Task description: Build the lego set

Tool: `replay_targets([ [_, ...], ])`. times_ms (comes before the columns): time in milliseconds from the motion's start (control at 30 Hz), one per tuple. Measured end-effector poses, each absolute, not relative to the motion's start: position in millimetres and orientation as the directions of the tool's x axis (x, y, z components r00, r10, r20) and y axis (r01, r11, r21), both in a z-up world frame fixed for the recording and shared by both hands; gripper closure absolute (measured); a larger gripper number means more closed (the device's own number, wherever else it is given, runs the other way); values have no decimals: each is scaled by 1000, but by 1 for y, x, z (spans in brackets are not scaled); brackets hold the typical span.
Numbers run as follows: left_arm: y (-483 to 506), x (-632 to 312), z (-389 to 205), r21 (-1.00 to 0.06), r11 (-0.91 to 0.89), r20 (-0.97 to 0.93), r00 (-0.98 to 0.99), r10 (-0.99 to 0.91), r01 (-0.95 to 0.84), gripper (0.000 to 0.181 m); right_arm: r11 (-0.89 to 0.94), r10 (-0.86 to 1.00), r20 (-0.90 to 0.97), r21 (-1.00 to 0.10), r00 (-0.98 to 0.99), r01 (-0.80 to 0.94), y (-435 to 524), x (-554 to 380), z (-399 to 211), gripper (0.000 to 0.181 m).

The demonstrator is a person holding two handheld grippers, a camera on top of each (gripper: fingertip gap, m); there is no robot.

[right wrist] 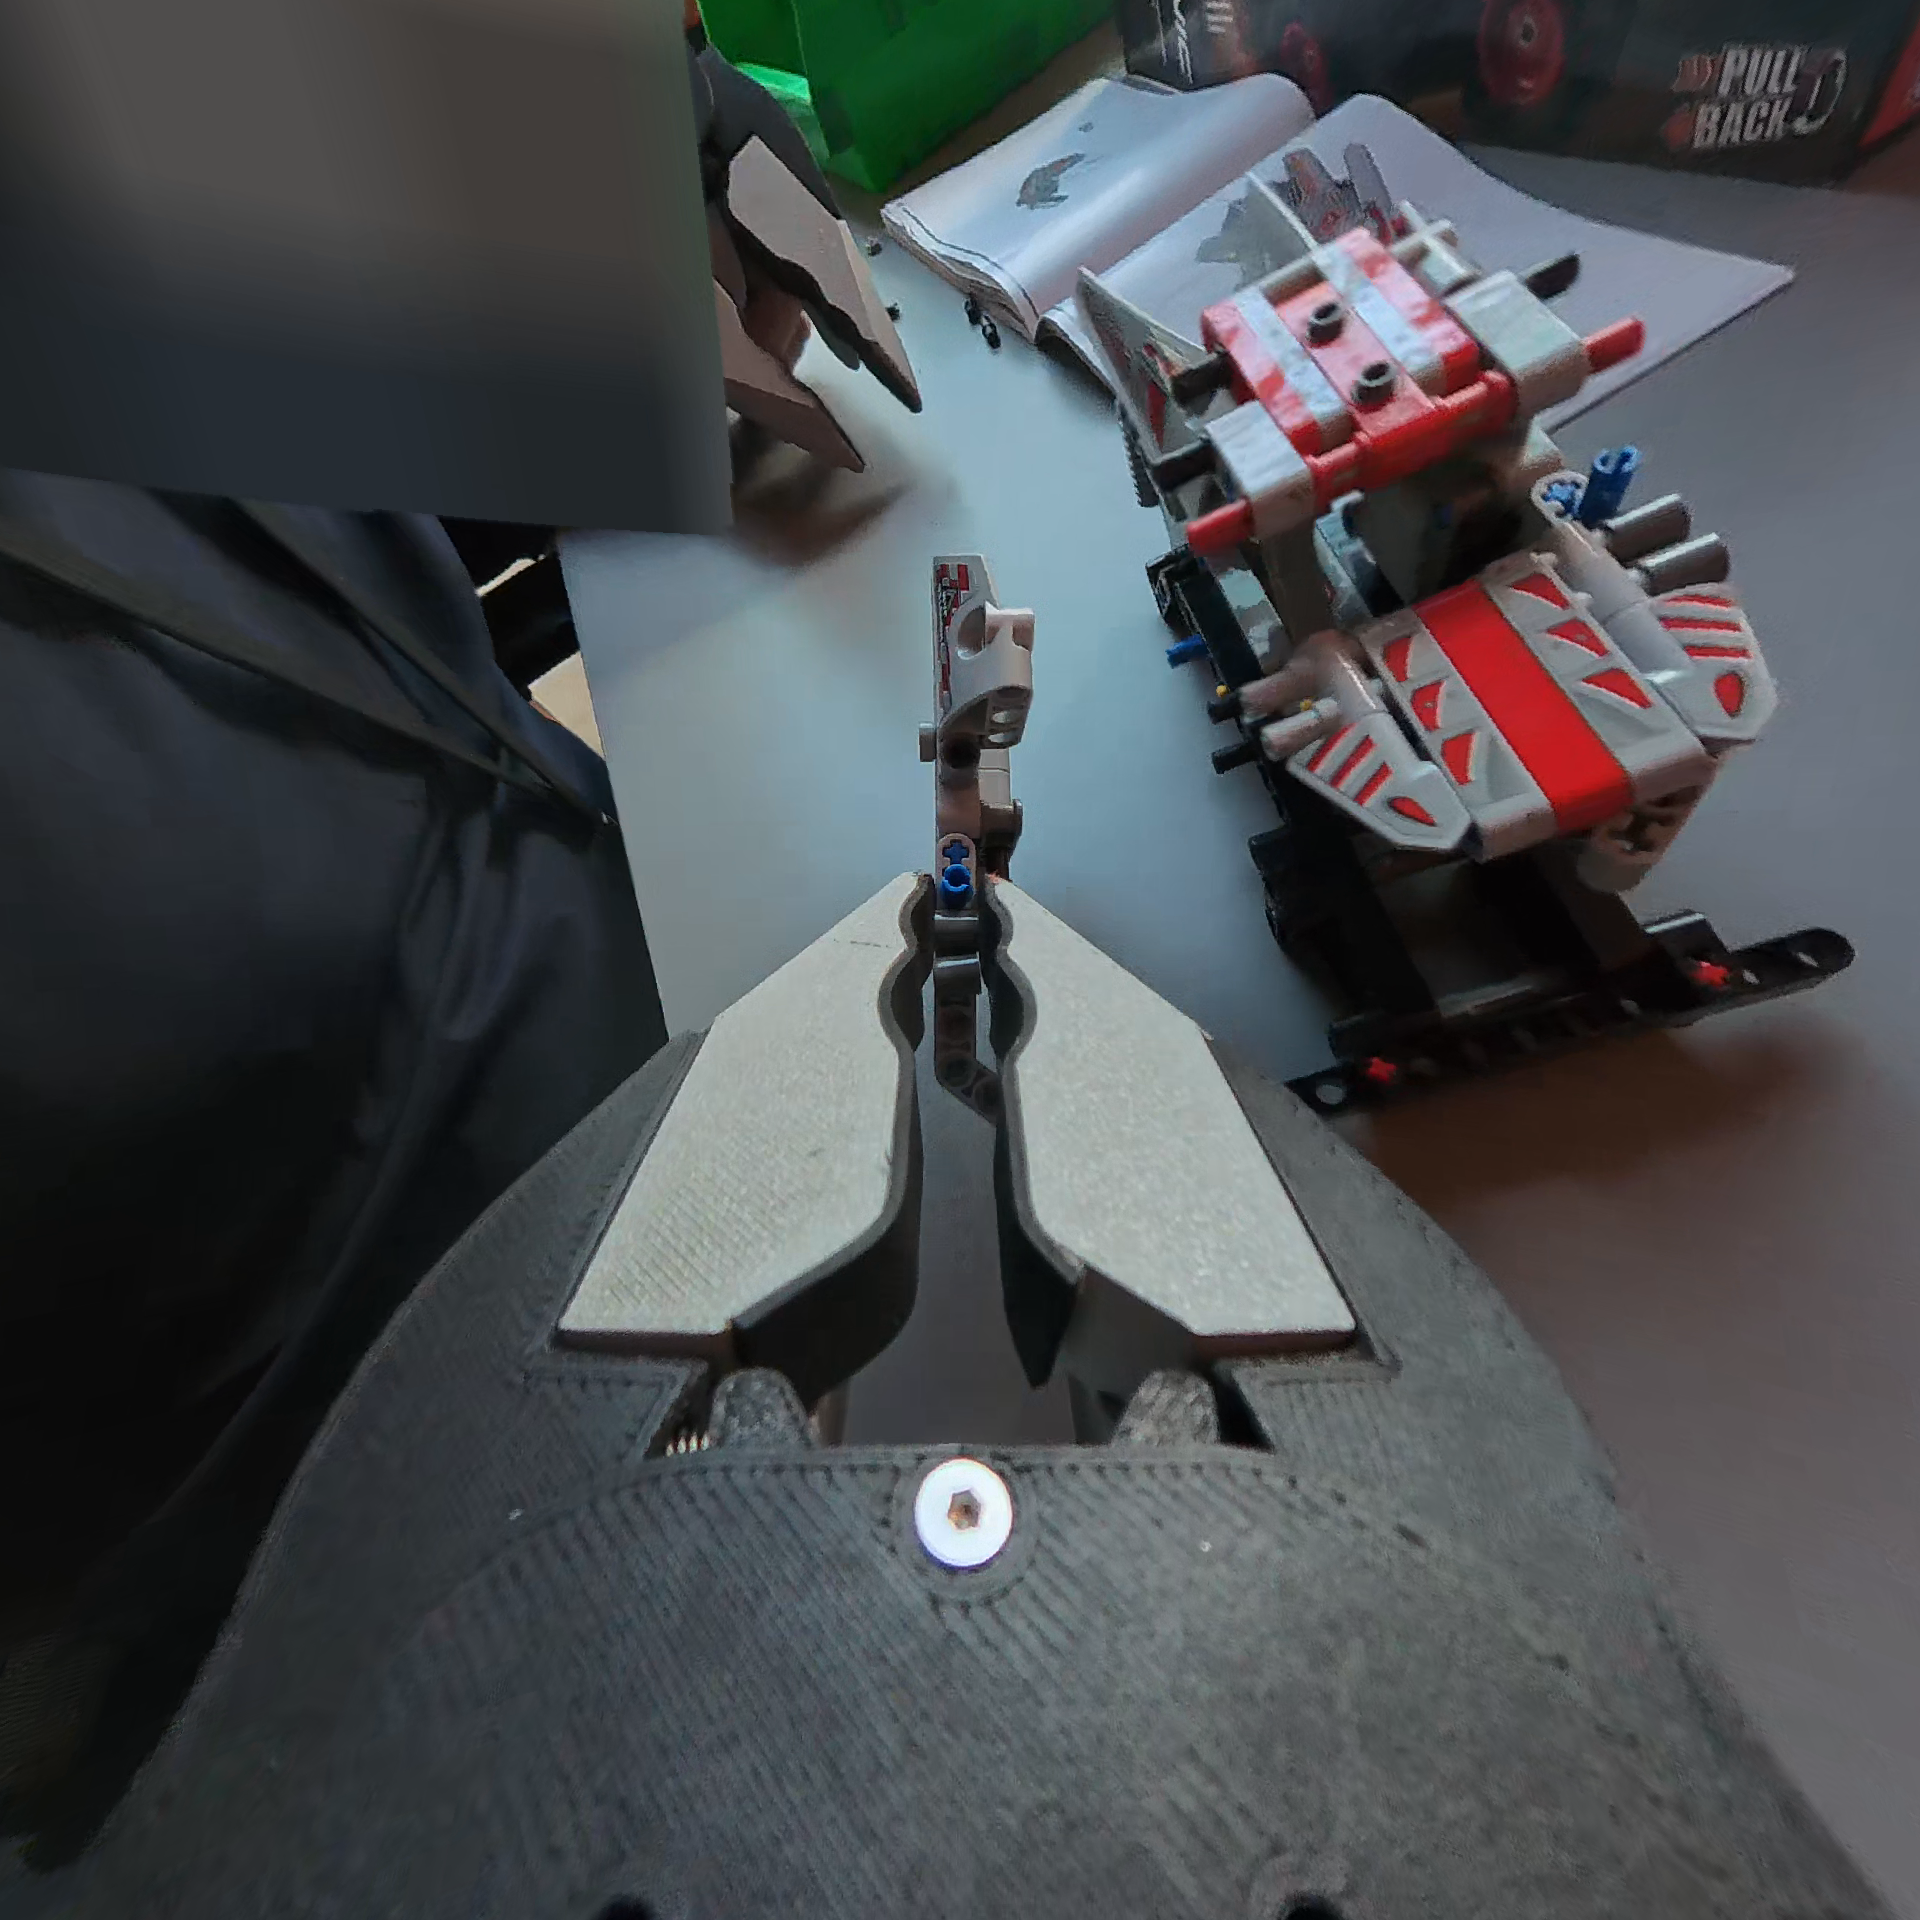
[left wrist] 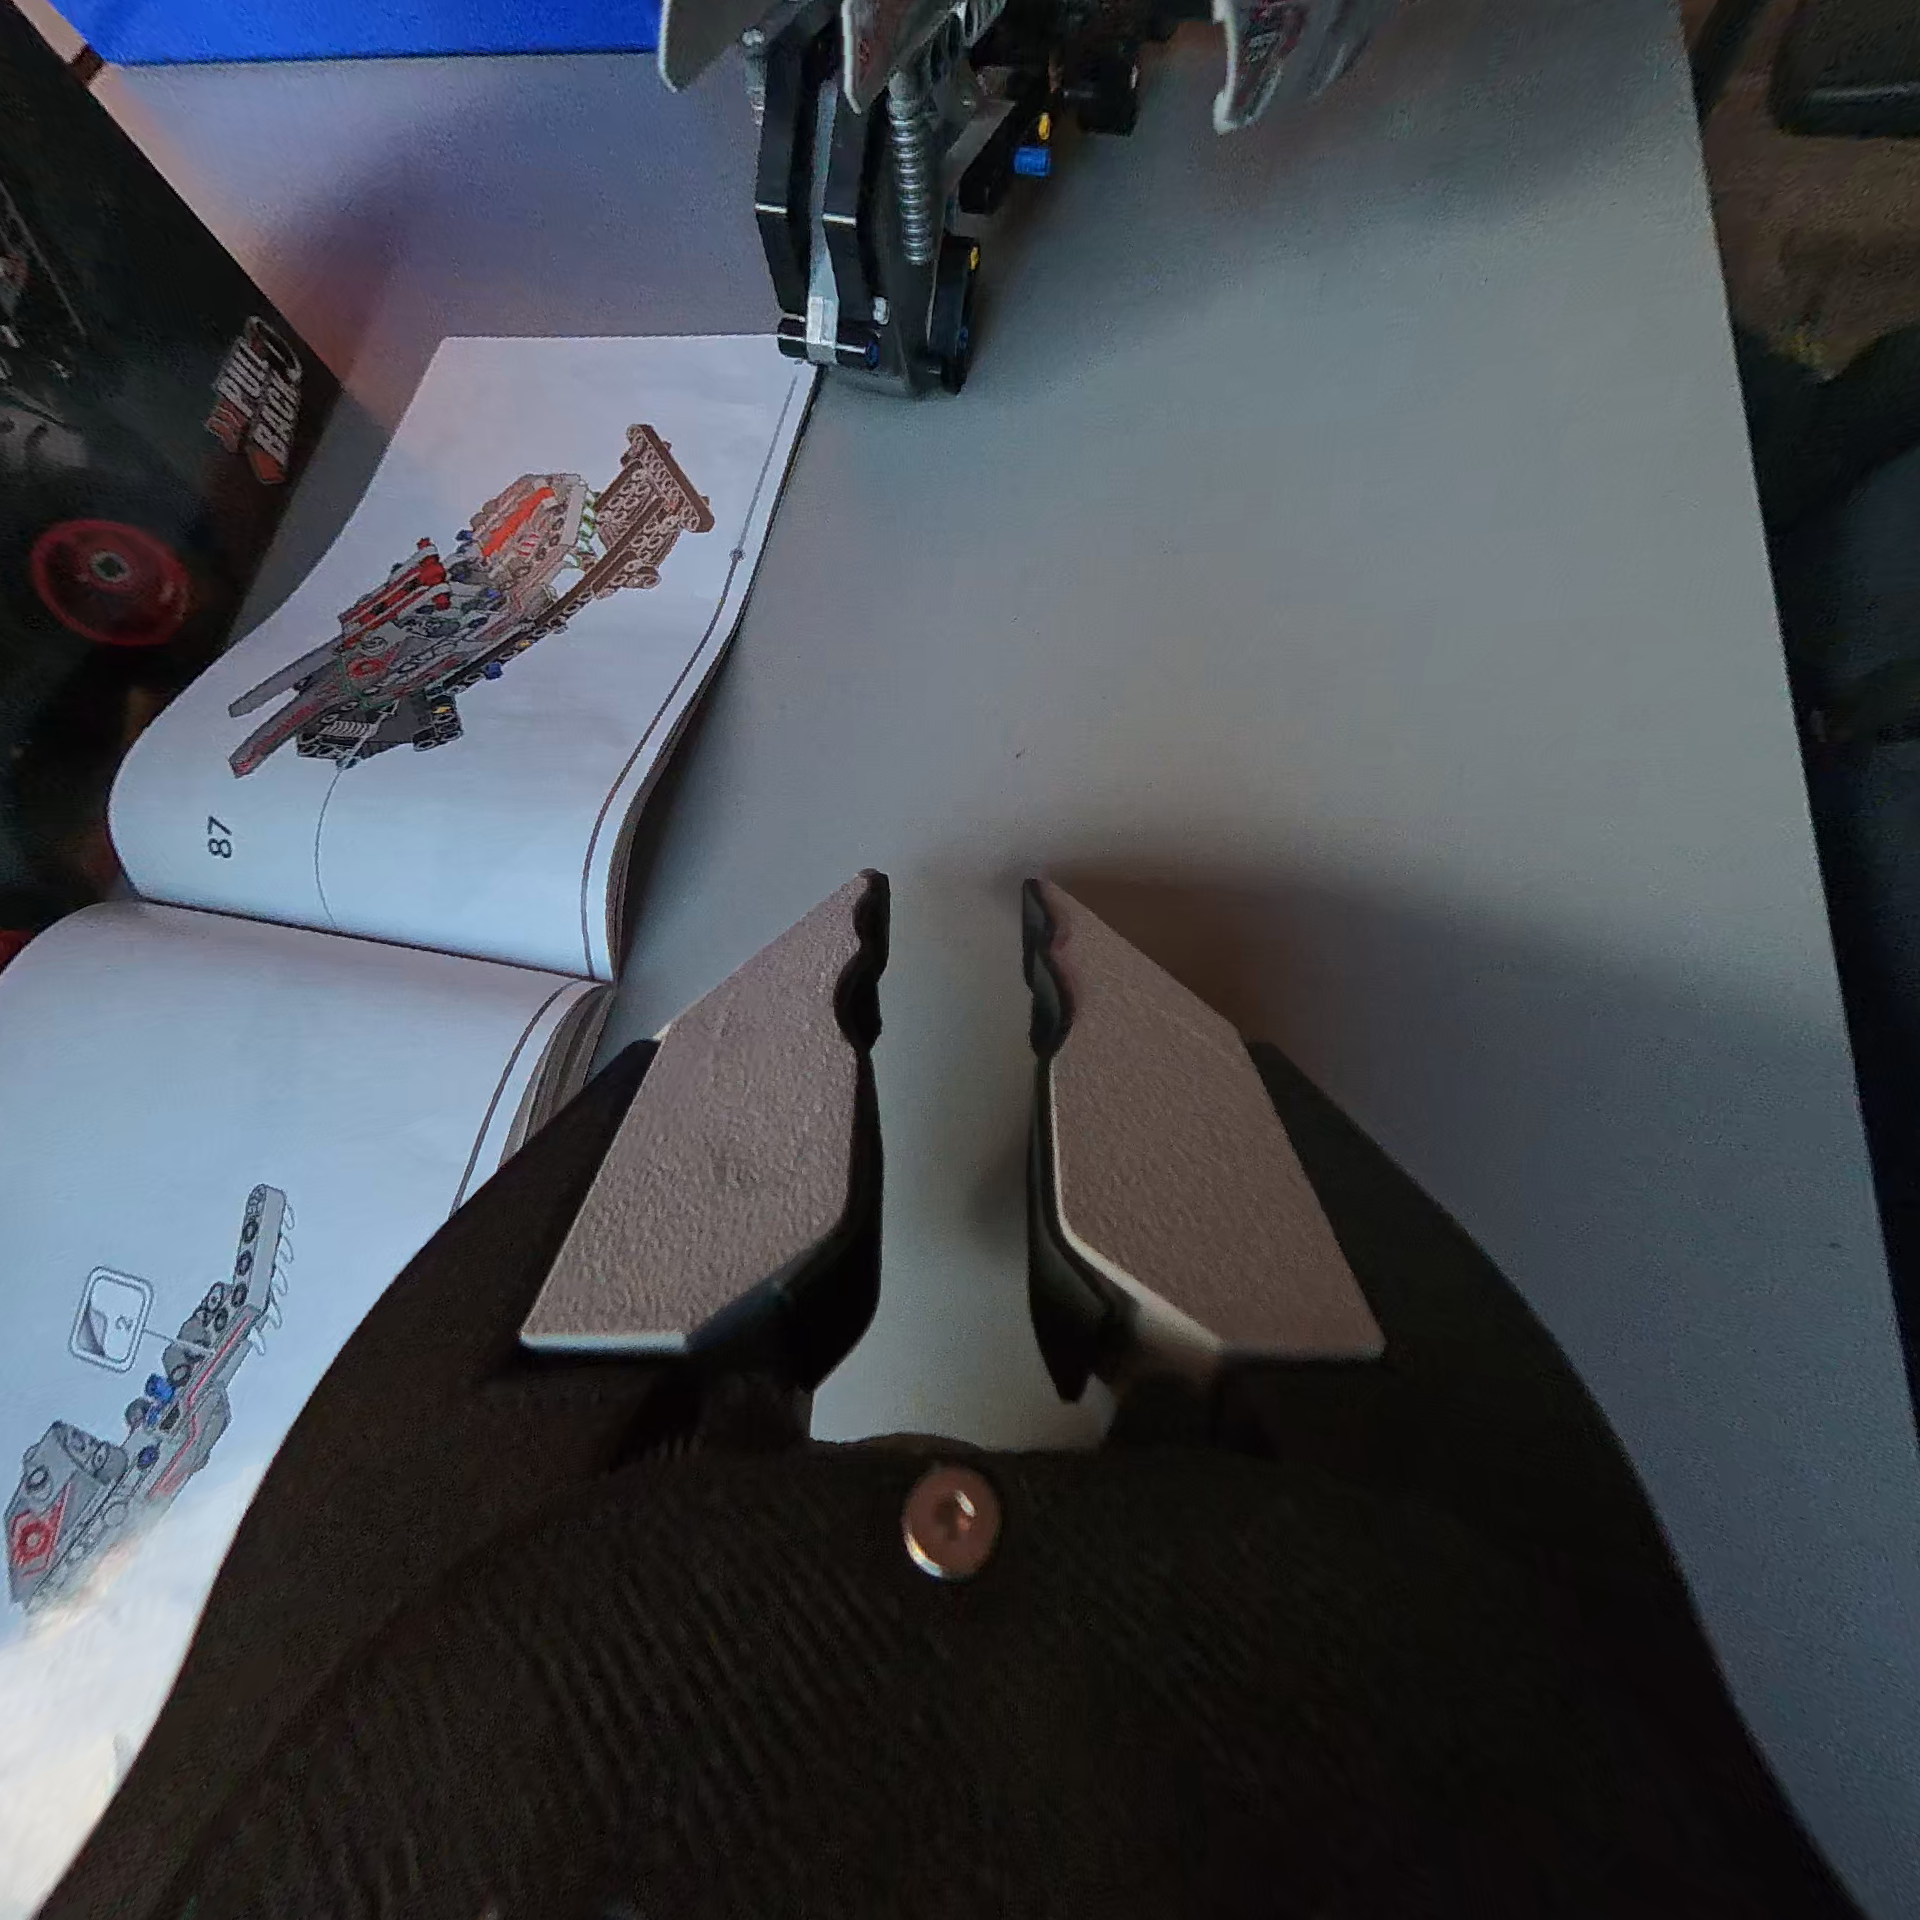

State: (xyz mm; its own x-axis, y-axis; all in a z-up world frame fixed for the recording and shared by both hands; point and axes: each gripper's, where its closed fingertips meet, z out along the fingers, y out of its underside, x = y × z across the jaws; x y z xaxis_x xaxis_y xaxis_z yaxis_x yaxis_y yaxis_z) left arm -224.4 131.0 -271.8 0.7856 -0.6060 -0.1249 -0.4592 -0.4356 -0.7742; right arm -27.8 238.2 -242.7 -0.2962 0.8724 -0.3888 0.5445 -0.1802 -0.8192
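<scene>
Grey-and-red plastic lego side piece (right wrist: 971,727) clamped upright in right claw (right wrist: 956,904); half-built red-striped car model (right wrist: 1455,665) just right. Left claw (left wrist: 956,904) parted, empty.

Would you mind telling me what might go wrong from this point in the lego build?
1. The right gripper pinches the grey side piece only at its lower end, so most of it sticks out past the fingers and could pivot or slip when pressed on.
2. The car model stands free on the table; the open left gripper is not bracing it, so pushing may slide it.
</scene>
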Motion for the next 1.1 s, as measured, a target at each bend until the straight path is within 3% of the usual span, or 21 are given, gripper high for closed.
replay_targets([
  [300, 137, -211, -281, -727, -397, -191, 721, -666, -560, 157, -169, 875, -370, -837, -311, 521, 243, -31, -241, 176],
  [533, 171, -192, -263, -809, -418, -105, 802, -588, -413, 124, -193, 901, -347, -857, -259, 478, 250, -20, -235, 176],
  [800, 216, -176, -247, -827, -392, -113, 803, -586, -403, 100, -200, 908, -335, -875, -253, 440, 235, -16, -233, 176],
  [900, 216, -174, -261, -801, -496, -27, 848, -529, -335, 84, -181, 918, -306, -890, -253, 420, 231, -11, -230, 176],
  [1100, 209, -174, -252, -833, -443, -80, 865, -496, -331, 93, -213, 908, -336, -885, -250, 415, 235, -5, -230, 176],
])
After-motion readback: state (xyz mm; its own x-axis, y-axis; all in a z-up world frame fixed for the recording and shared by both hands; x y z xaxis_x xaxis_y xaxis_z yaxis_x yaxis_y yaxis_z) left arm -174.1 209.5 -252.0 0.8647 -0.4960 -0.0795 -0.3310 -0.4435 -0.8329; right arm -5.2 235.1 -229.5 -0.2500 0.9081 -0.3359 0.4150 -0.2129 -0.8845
